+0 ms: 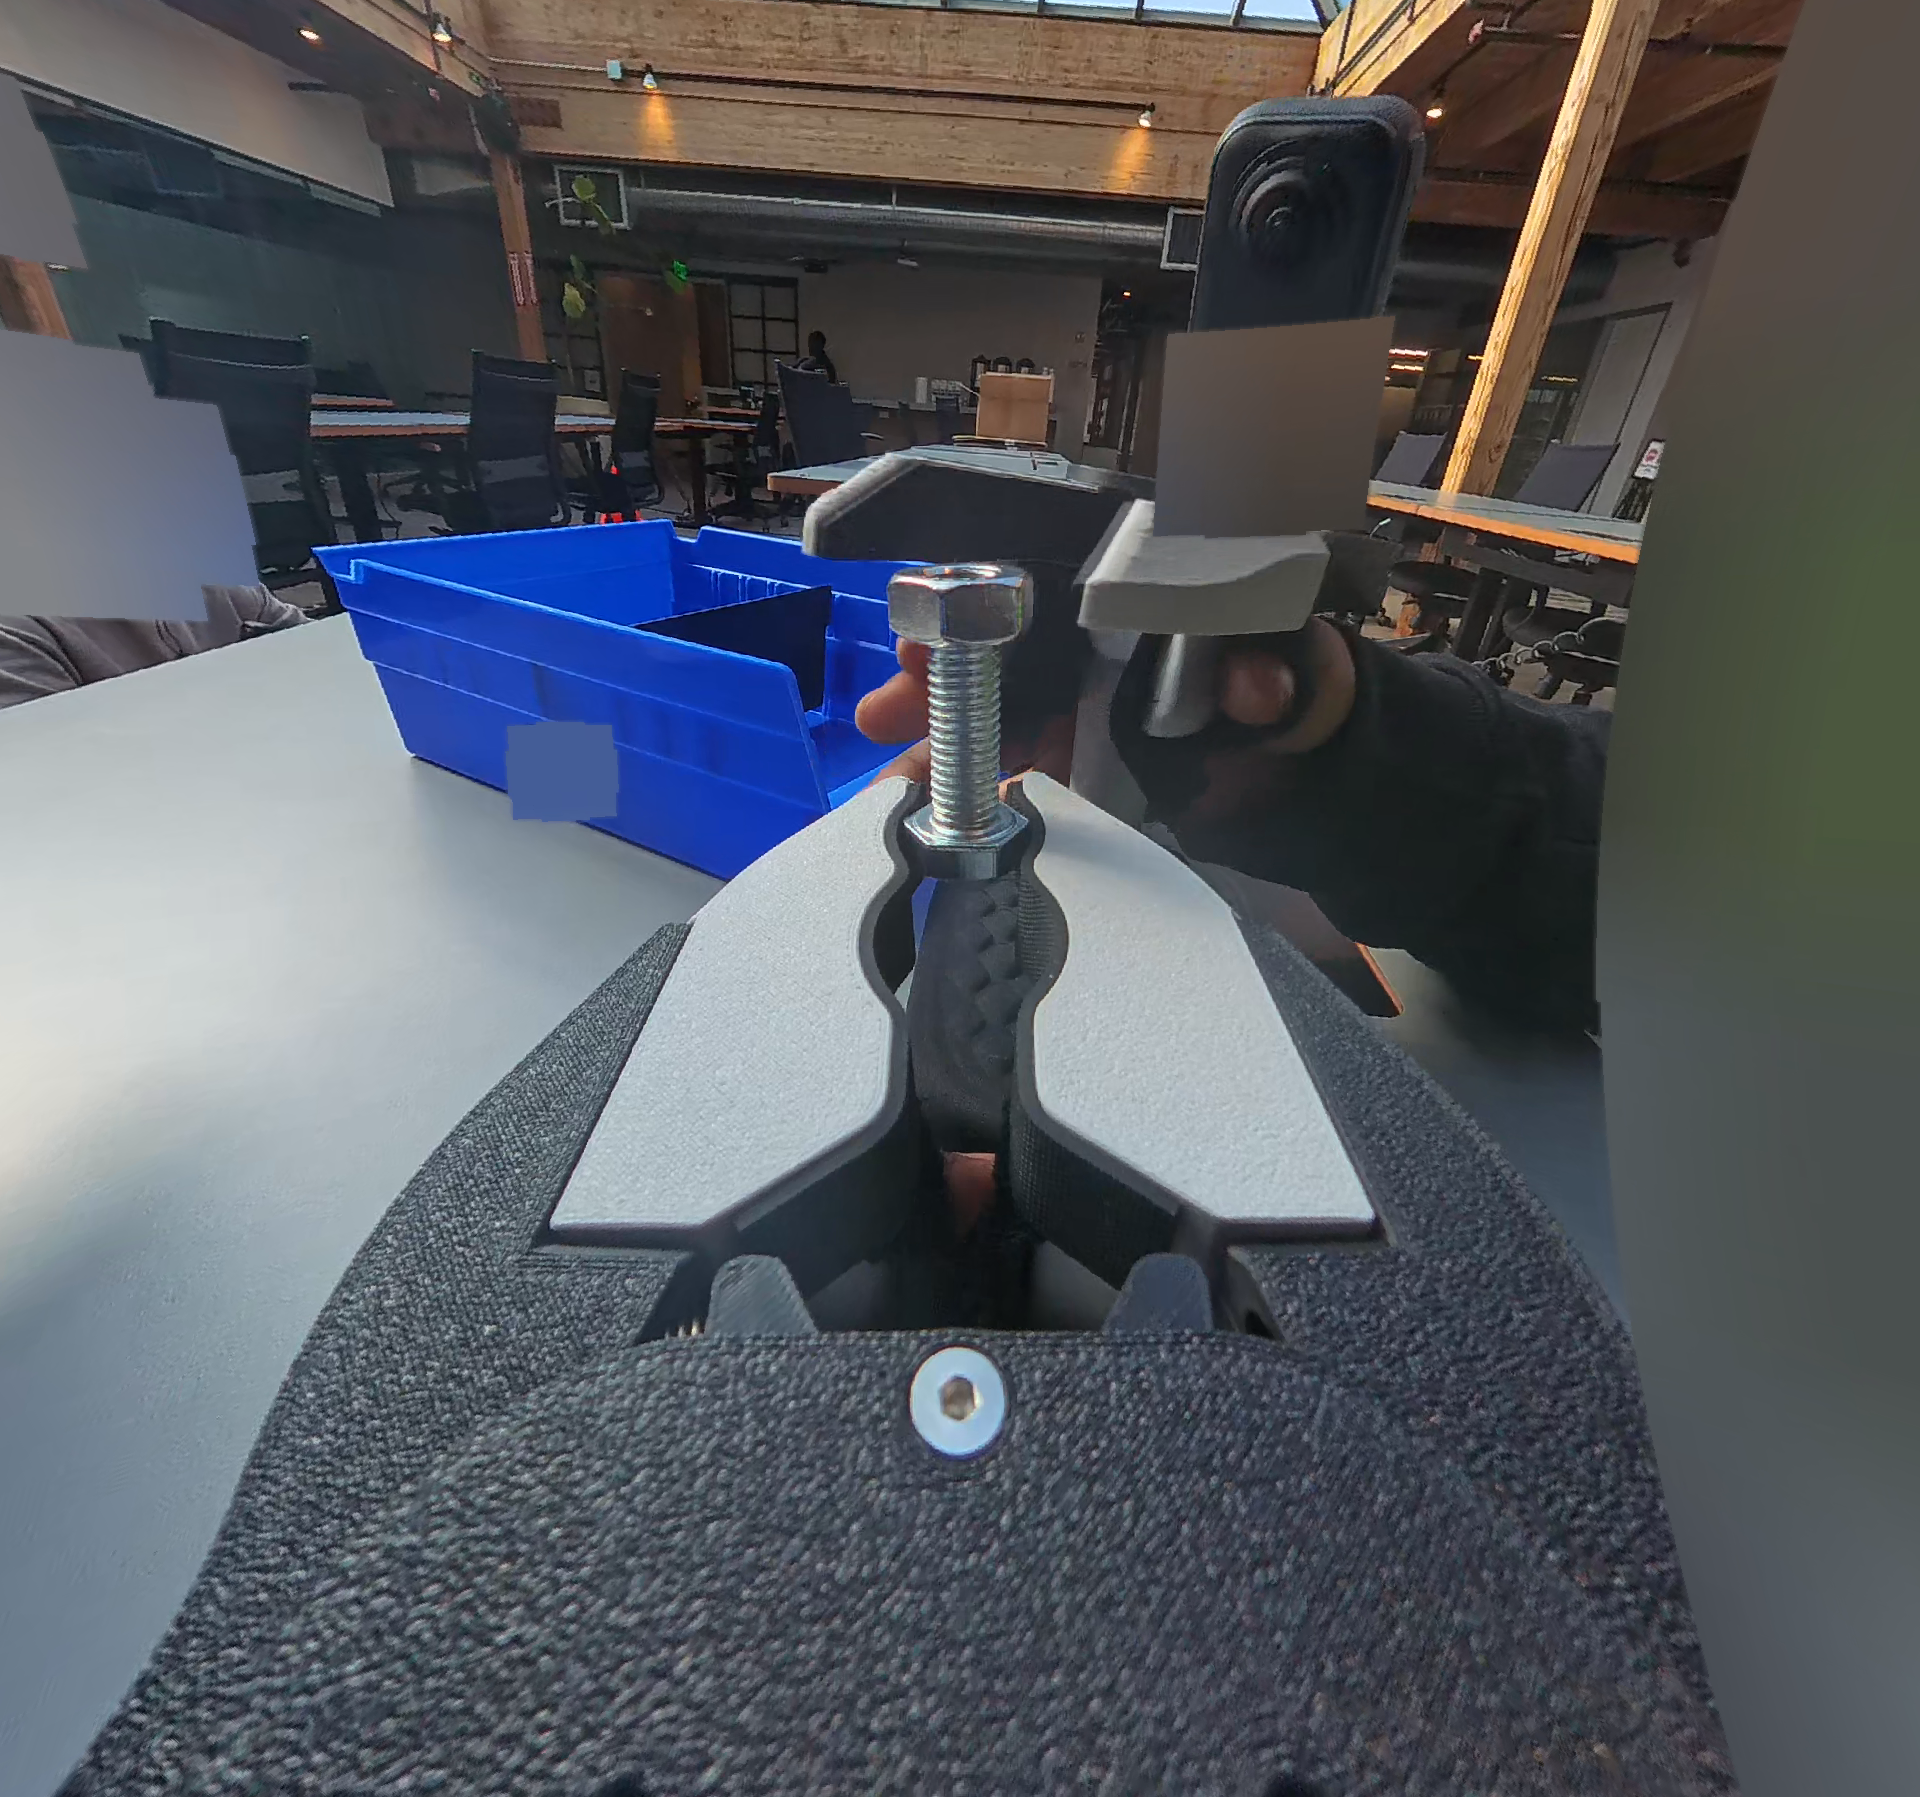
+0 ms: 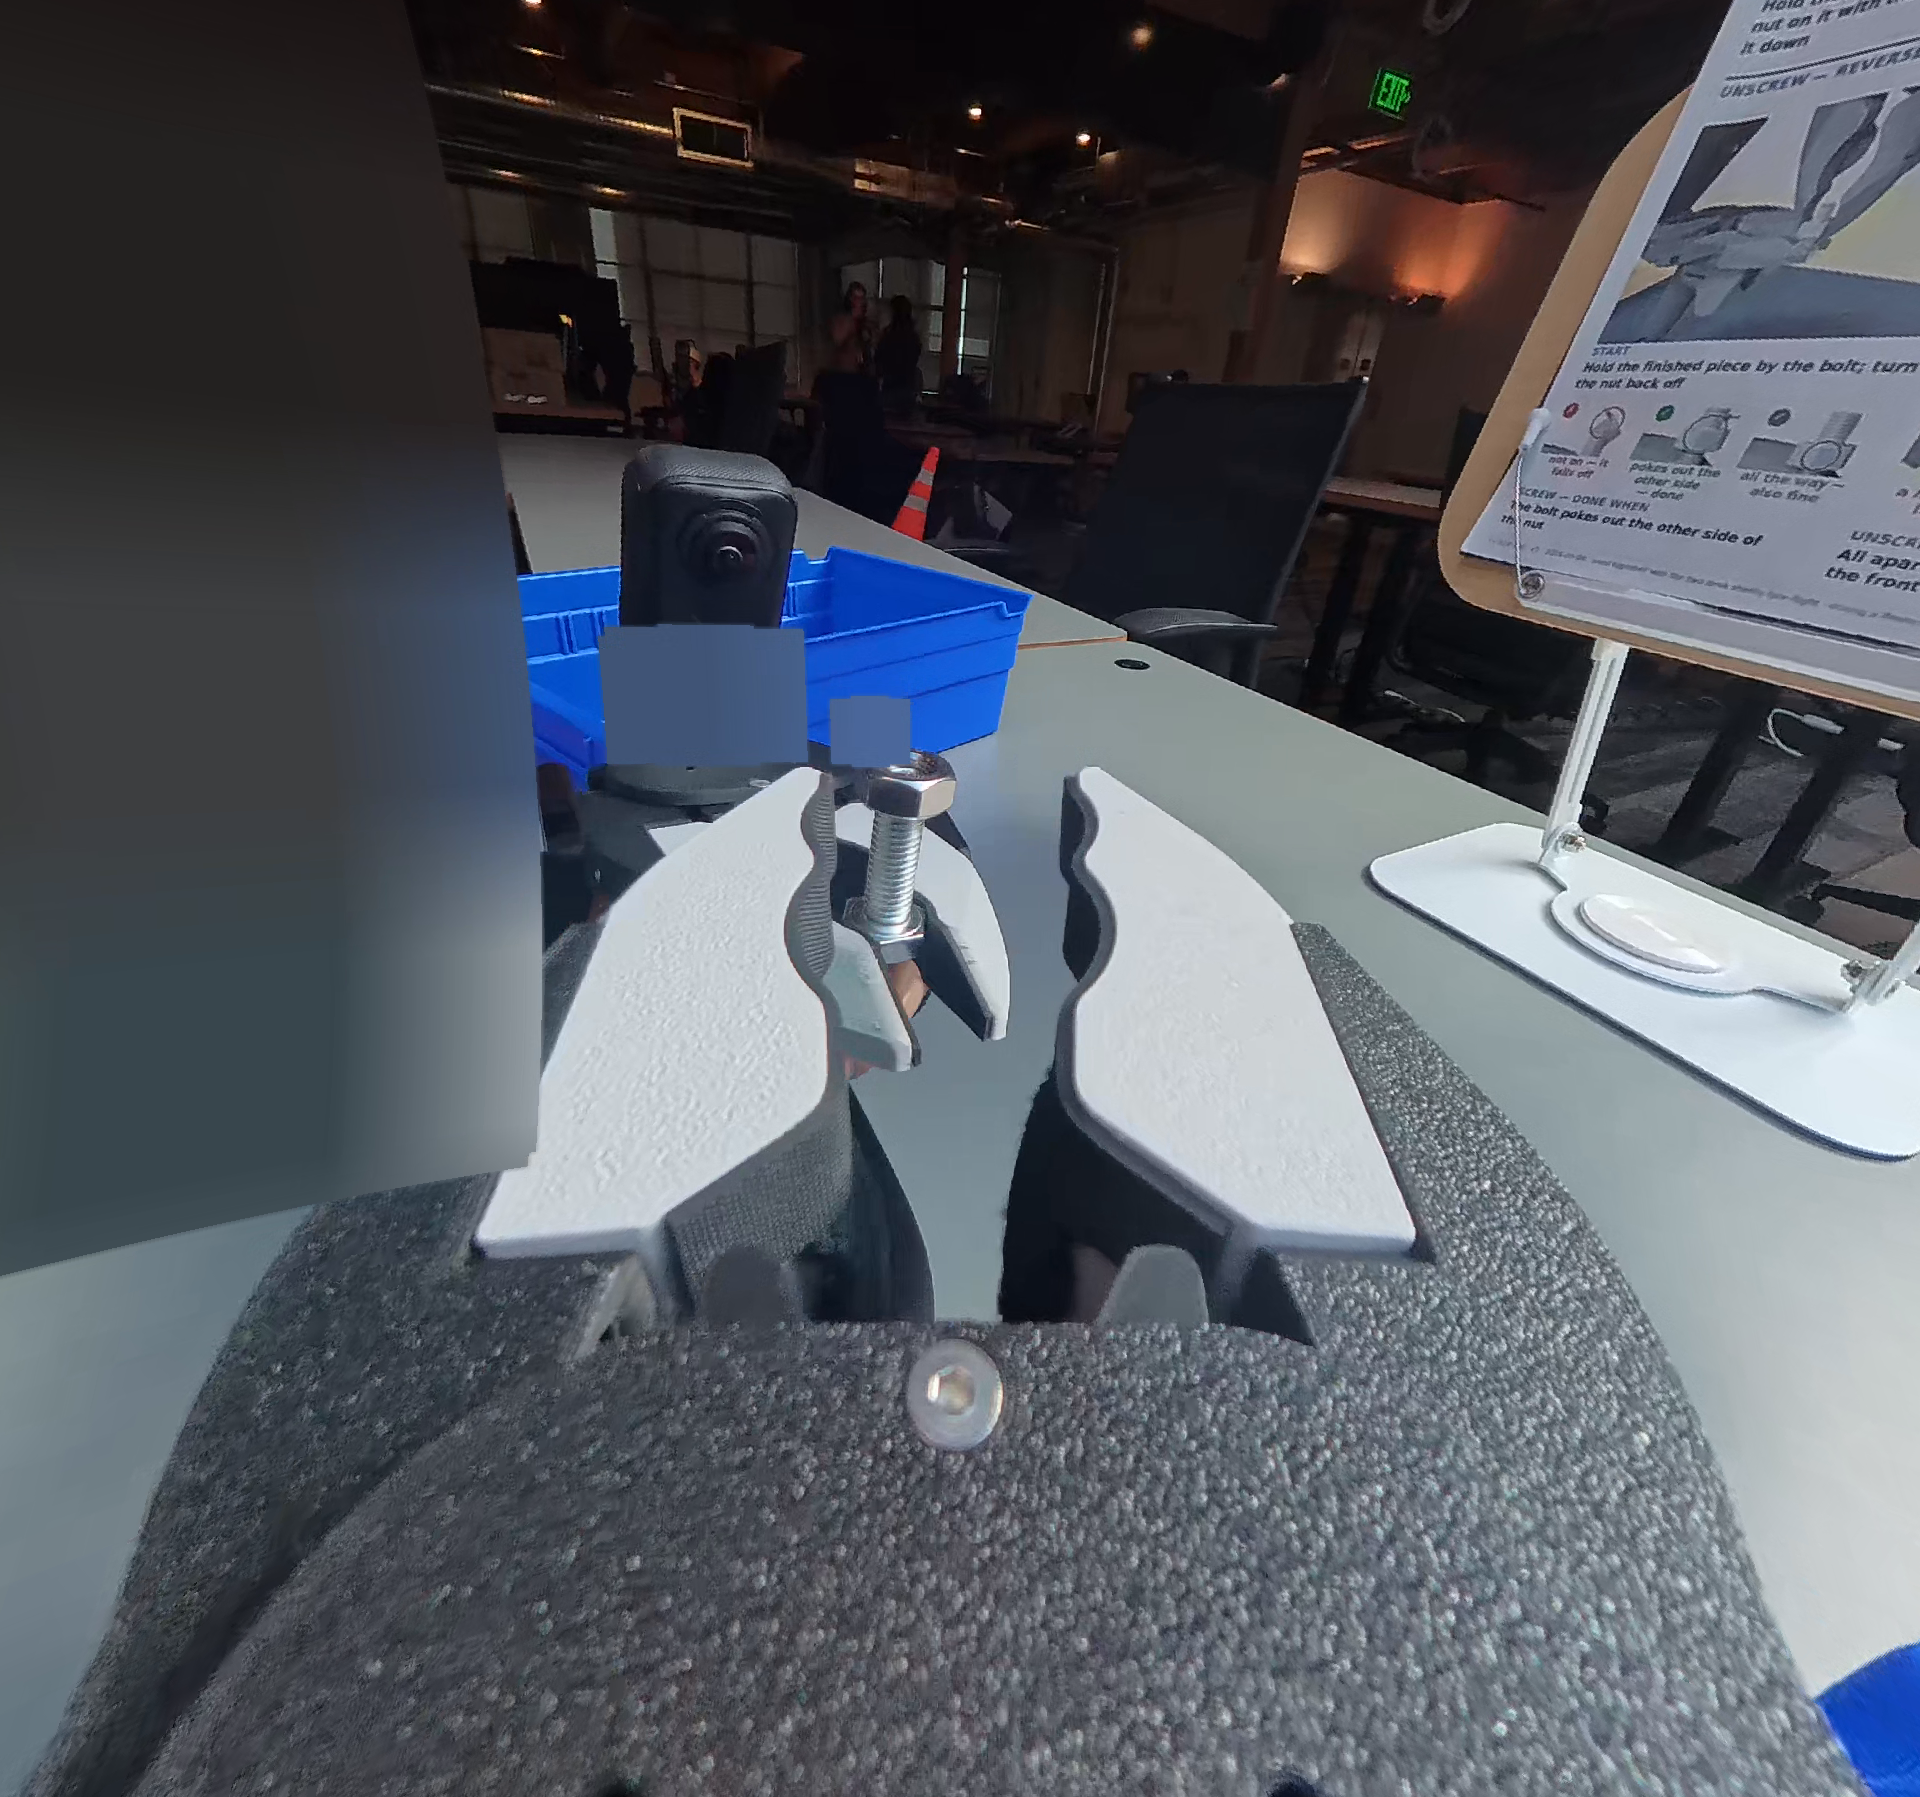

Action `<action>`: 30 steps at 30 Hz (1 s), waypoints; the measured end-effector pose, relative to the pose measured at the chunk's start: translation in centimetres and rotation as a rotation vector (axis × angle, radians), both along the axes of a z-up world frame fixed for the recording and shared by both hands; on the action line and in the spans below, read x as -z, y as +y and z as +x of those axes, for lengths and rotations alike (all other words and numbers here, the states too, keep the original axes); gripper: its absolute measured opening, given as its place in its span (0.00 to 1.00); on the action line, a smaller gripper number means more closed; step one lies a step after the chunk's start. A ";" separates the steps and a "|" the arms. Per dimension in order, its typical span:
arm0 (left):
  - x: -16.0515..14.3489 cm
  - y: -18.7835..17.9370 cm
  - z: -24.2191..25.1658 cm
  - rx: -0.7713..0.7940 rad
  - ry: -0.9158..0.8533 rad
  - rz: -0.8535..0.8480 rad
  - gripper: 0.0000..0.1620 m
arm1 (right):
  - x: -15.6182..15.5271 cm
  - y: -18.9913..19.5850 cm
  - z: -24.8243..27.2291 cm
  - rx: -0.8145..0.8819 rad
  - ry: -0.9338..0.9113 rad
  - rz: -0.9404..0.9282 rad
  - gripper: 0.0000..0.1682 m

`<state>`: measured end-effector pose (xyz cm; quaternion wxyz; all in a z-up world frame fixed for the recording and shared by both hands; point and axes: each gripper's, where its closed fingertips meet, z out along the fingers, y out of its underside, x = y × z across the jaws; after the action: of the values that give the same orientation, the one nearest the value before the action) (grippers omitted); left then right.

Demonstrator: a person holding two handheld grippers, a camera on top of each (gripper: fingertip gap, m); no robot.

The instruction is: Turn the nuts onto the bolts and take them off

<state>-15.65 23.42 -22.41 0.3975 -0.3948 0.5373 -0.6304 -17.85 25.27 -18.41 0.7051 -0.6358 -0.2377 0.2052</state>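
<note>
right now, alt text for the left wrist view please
The left gripper is shut on an upright bolt, gripping a hexagonal end low down, with another hexagonal piece at the top. Behind it are a blue bin on the grey table and the right gripper.

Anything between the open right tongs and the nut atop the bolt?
Nothing: in the right wrist view, the right tongs gape just before the nut, with only bare table showing between them.

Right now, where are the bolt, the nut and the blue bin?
bolt (image 1: 961,739): left wrist view, middle of the threaded shaft.
nut (image 1: 961,602): left wrist view, front face of the hex at the bolt's top end.
blue bin (image 1: 623,698): left wrist view, its near side wall.
</note>
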 end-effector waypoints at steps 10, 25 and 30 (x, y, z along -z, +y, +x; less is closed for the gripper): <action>0.0 0.0 0.0 0.000 -0.001 -0.002 0.09 | -0.1 0.7 -0.7 -0.003 -0.022 0.015 0.20; 0.0 0.0 0.0 0.000 0.000 0.000 0.09 | 0.1 0.5 -0.9 -0.015 -0.030 0.010 0.25; -0.1 0.0 0.0 0.000 -0.002 -0.002 0.09 | 0.1 1.5 -1.2 -0.006 -0.024 0.001 0.24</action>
<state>-15.68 23.43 -22.35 0.3977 -0.3946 0.5362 -0.6314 -19.06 26.80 -18.54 0.7018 -0.6373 -0.2481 0.1993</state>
